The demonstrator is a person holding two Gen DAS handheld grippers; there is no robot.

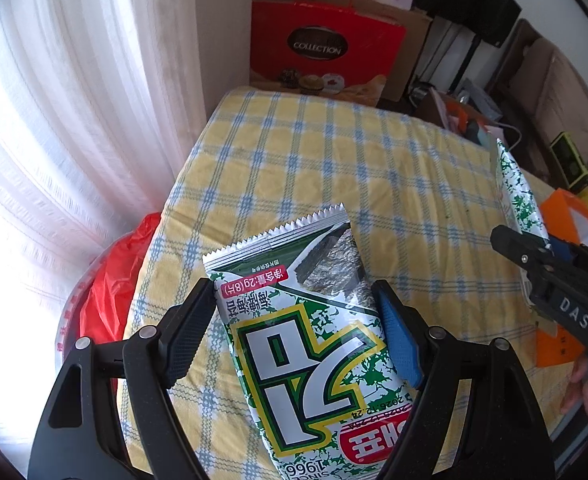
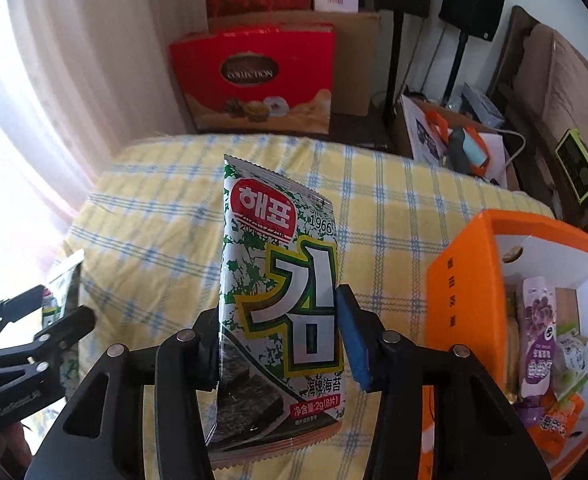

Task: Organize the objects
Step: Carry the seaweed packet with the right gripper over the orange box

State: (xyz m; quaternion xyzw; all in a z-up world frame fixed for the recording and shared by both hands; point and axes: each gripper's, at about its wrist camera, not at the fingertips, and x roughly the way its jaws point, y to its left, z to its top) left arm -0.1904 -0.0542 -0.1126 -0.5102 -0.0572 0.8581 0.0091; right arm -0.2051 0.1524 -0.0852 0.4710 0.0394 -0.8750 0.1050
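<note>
Two seaweed packets remain outside the orange box (image 2: 466, 276), which already holds several snacks: the left claw (image 1: 294, 328) clamps one packet (image 1: 306, 344) over the checked counter (image 1: 334, 152), the right claw (image 2: 278, 340) another (image 2: 282, 280) upright.

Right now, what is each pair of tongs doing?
Left tongs: closed on a seaweed packet over the checked cloth.
Right tongs: closed on another seaweed packet, held upright.

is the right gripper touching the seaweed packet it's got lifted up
Touching. In the right wrist view the right gripper has both pads pressed against the sides of the seaweed packet, which stands upright off the checked cloth.
</note>
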